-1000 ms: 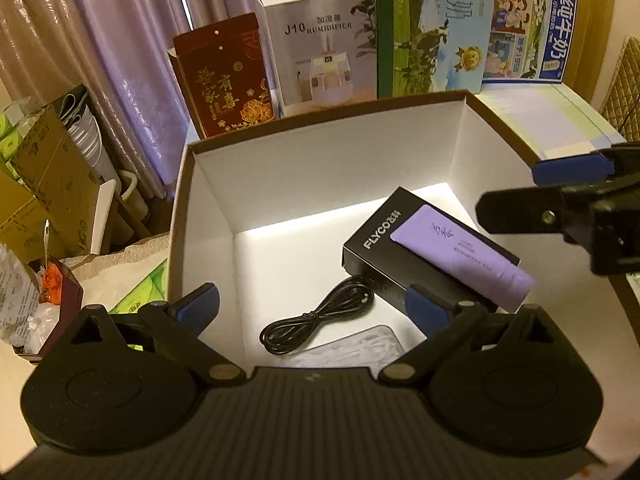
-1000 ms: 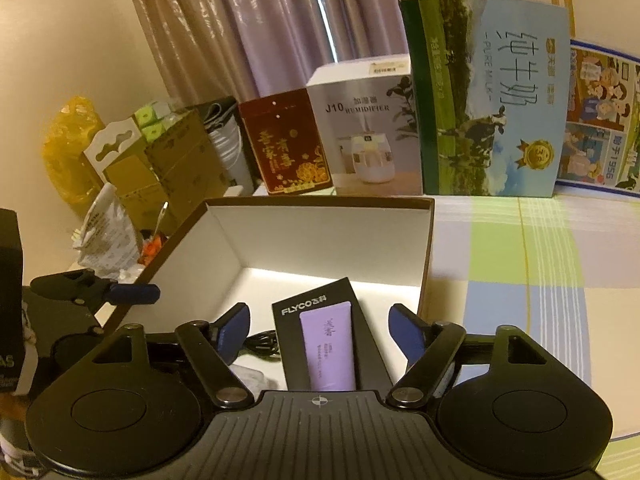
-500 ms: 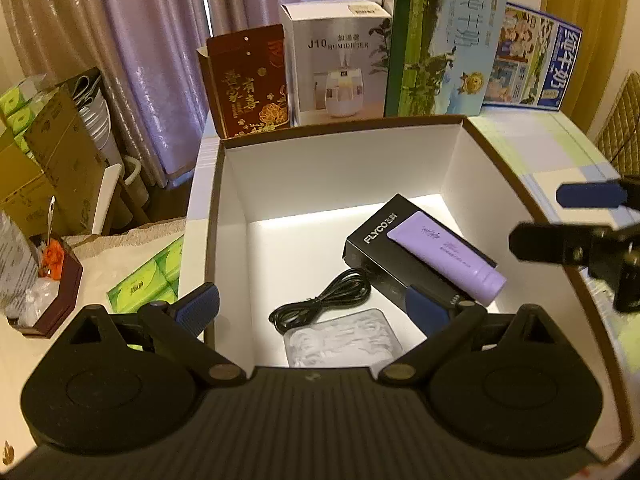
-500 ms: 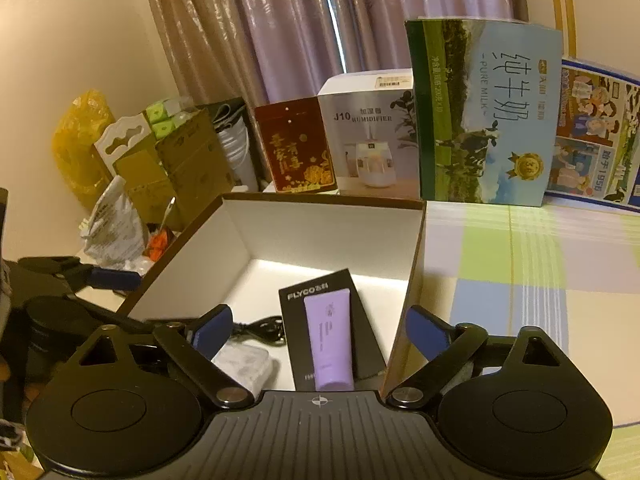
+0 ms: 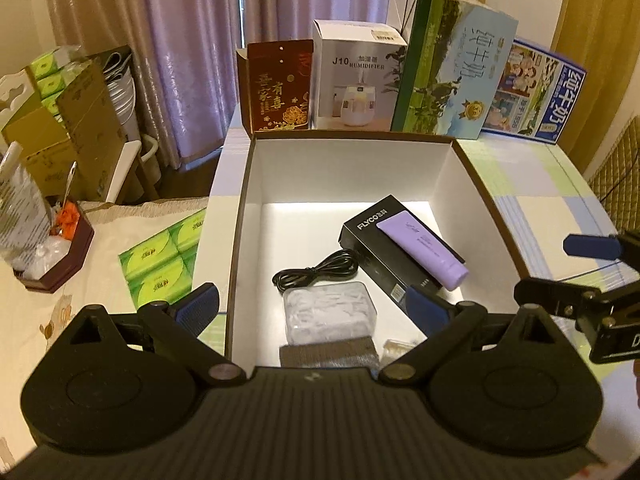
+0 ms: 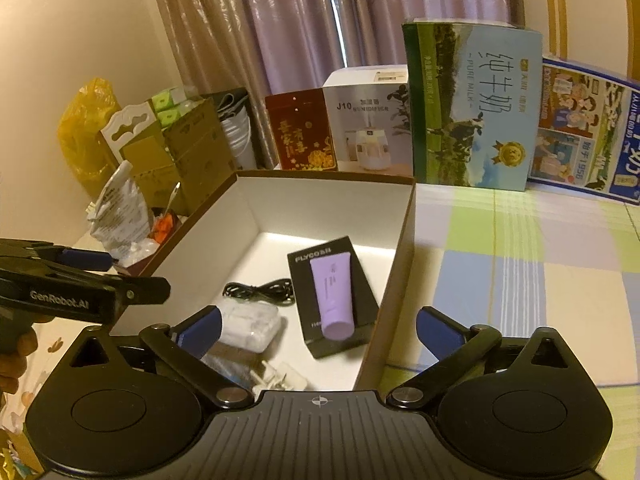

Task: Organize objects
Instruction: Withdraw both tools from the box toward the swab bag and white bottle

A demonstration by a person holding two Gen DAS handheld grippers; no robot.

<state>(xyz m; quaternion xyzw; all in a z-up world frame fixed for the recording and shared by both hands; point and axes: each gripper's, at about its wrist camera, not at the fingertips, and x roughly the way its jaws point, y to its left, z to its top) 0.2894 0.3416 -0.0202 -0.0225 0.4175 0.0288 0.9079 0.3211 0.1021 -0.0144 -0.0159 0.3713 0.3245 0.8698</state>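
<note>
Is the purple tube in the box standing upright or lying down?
Lying down. The purple tube rests flat along the top of the black FLYCO box, cap end toward the camera, inside the open white box.

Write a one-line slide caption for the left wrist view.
Open left gripper above white storage box holding purple tube on FLYCO box, black cable.

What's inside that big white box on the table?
Inside the box: a black Flyco carton with a purple tube lying on it, a coiled black cable, and a clear plastic case. The gripper body hides the near end.
</note>
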